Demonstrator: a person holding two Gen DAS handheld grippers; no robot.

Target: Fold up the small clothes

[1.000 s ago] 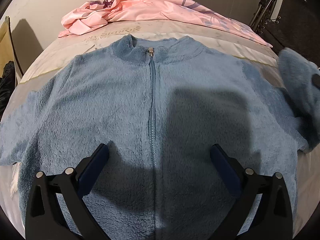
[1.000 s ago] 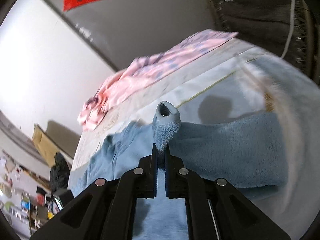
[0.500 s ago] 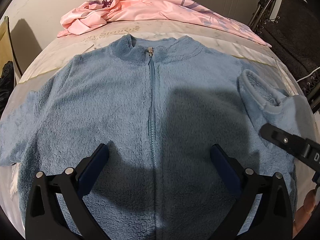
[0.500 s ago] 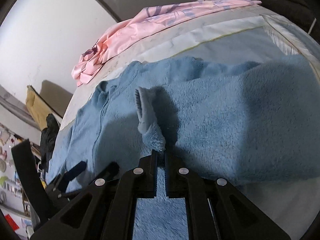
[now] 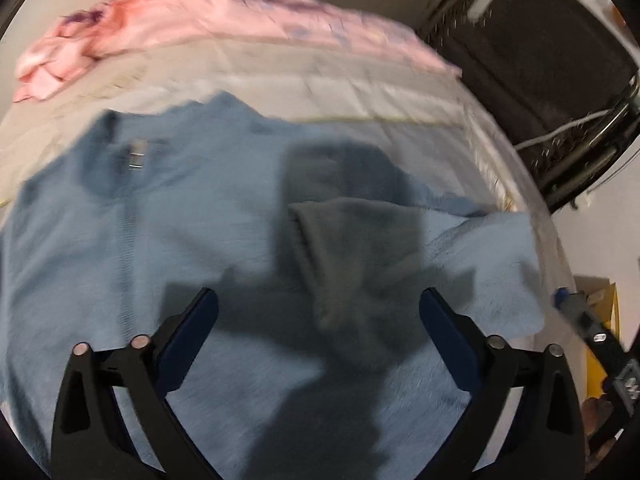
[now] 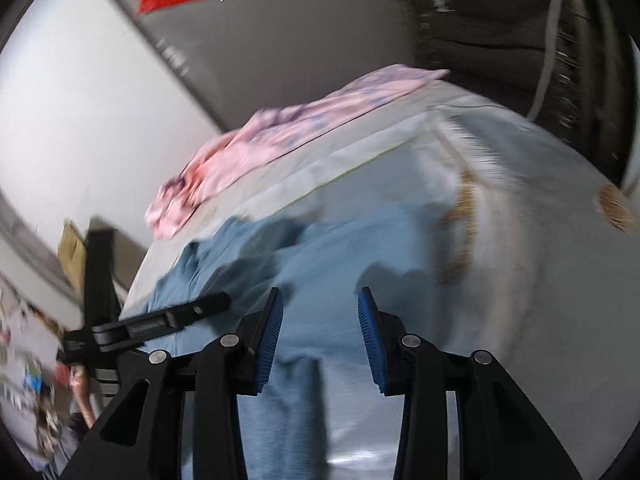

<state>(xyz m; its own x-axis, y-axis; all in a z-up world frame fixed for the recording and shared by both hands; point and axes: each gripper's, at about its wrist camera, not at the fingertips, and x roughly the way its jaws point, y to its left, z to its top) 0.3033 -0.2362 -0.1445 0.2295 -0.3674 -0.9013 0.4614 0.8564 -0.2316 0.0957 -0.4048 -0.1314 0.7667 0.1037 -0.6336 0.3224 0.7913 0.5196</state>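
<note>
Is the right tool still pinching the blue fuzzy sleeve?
Apart. The right wrist view shows the right tool open, nothing between its pads; the sleeve lies folded across the blue jacket.

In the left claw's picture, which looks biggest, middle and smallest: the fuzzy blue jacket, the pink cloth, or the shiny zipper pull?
1. Fuzzy blue jacket, though it lies nearest the camera, which exaggerates it.
2. Pink cloth, farther back, so its true size is unsure.
3. Zipper pull, clearly smallest.

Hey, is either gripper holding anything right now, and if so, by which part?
Nothing is held. The left gripper and right gripper are both open above the blue fleece jacket.
</note>
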